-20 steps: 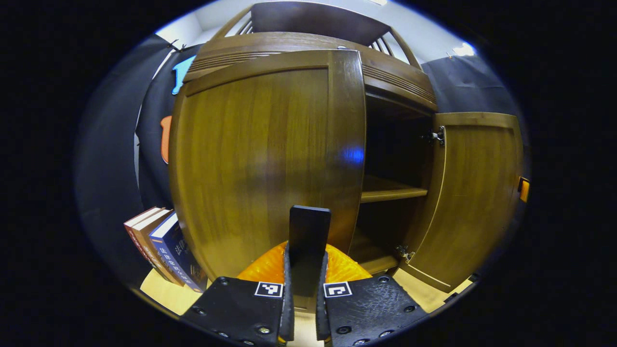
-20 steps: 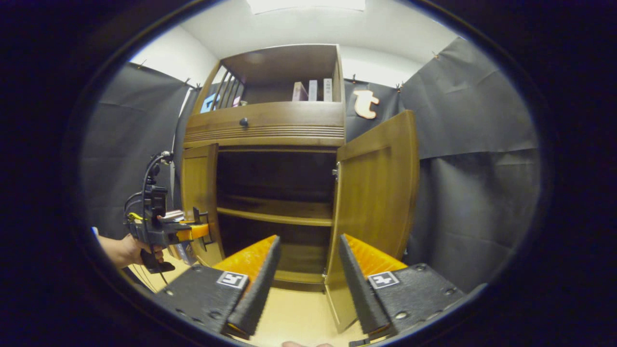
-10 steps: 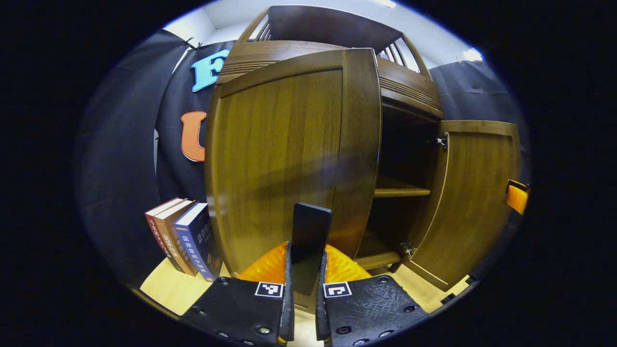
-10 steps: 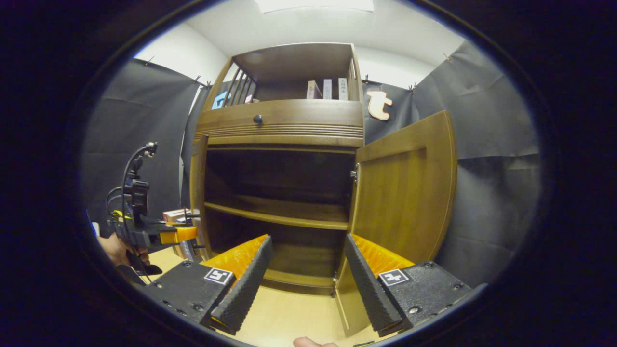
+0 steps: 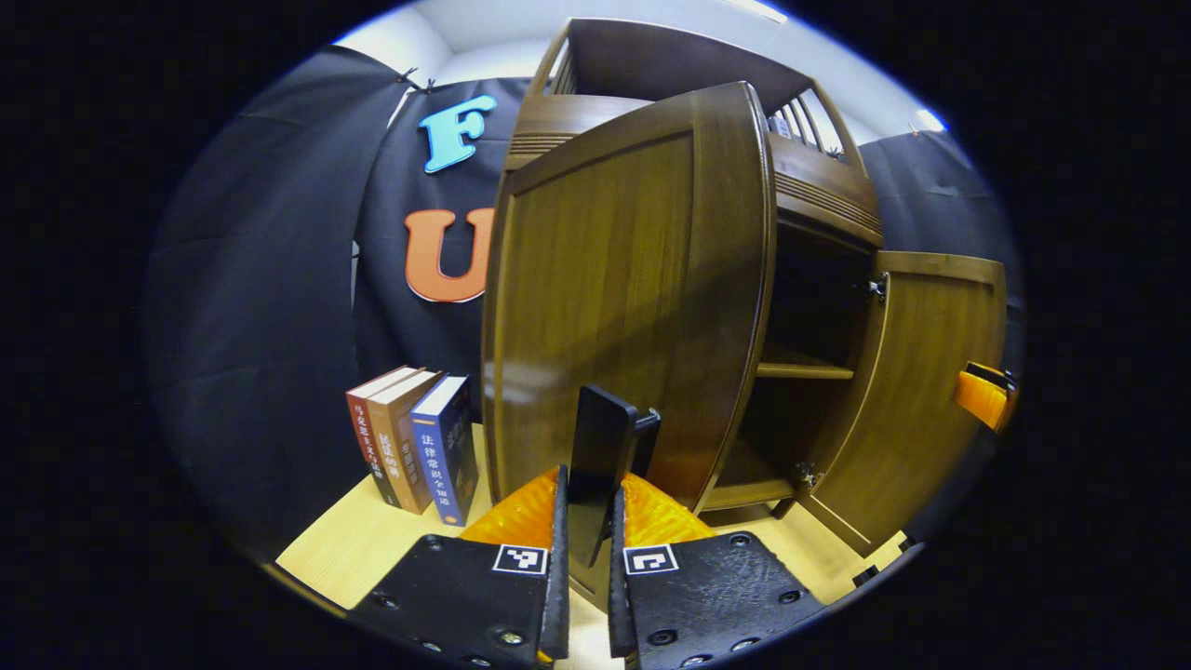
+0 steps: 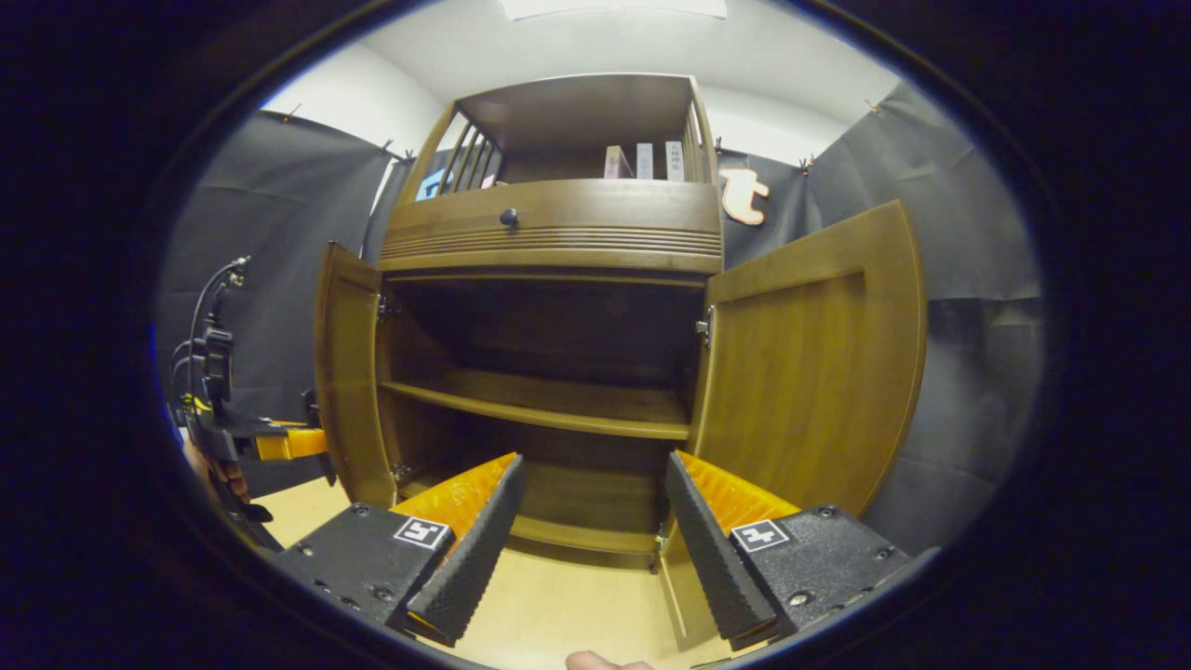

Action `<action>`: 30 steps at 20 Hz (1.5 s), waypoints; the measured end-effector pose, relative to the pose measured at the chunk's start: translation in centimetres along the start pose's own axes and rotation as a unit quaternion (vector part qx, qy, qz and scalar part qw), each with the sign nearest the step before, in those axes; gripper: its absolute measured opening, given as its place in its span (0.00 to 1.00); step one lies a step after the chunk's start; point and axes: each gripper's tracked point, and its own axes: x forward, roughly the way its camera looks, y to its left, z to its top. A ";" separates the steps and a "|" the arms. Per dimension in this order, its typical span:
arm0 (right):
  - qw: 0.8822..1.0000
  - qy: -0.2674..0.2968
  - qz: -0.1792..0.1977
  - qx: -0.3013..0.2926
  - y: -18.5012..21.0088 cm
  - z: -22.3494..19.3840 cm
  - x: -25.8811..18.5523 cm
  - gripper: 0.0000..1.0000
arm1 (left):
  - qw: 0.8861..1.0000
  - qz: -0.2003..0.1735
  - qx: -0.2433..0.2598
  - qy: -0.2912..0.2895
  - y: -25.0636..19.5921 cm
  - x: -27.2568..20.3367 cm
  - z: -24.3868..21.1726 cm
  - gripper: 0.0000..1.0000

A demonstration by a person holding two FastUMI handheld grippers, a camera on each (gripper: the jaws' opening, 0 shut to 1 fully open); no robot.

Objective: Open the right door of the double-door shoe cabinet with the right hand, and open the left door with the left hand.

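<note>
Clamping left door handle (image 5: 600, 447), left claw (image 5: 586, 521); right claw (image 6: 591, 521) spread, clear.

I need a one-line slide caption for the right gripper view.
Open right gripper faces the shoe cabinet, right door and left door both swung open.

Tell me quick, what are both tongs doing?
Left tongs: closed on the left door's black handle.
Right tongs: open, holding nothing.

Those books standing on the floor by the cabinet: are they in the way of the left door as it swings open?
Possibly soon. The left tool grips the handle of the left door, and the books stand just beyond the door's hinge side. The door is not touching them now, but swinging much wider could bring it against them.
</note>
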 end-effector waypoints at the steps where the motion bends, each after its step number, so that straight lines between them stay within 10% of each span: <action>1: 1.000 0.004 0.001 -0.002 0.1 -0.2 0.1 1.00 | 1.000 0.004 -0.001 0.001 0.5 -0.3 0.0 0.16; 30: 1.000 0.016 0.023 -0.014 4.7 2.1 3.1 1.00 | 0.993 0.115 0.016 -0.025 15.0 -6.8 1.9 0.09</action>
